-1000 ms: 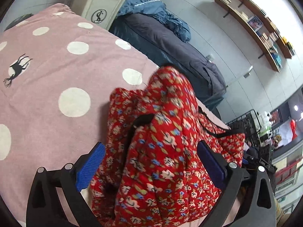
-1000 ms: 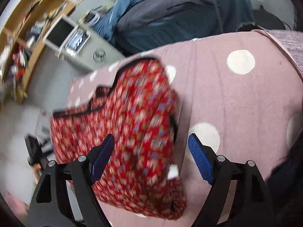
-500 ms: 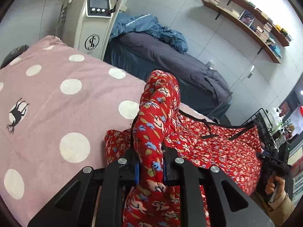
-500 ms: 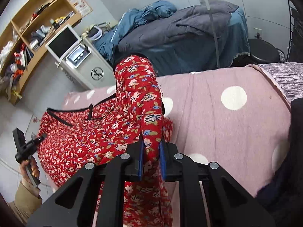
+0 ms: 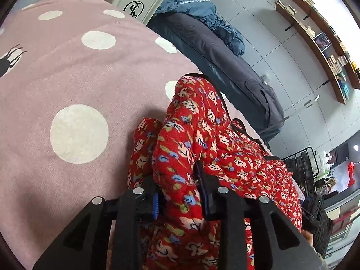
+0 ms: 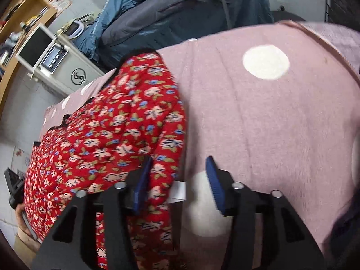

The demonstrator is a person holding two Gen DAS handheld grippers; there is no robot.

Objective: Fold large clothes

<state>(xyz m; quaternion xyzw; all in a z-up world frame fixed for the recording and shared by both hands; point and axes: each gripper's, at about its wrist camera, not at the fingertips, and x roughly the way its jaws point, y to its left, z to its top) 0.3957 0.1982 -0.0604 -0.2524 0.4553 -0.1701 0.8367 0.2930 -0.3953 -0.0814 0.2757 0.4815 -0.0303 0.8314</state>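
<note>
My left gripper (image 5: 180, 193) pinches the red floral garment (image 5: 202, 139); my right gripper (image 6: 177, 180) hangs spread, fabric against its left pad only.

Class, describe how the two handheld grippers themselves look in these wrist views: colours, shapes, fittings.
Both the left gripper and the right gripper have matte black frames with triangular cut-outs, and round silver bolt heads at the joints. Each ends in two flat fingers faced with blue ribbed pads. No cables, markings or sleeves show.
</note>
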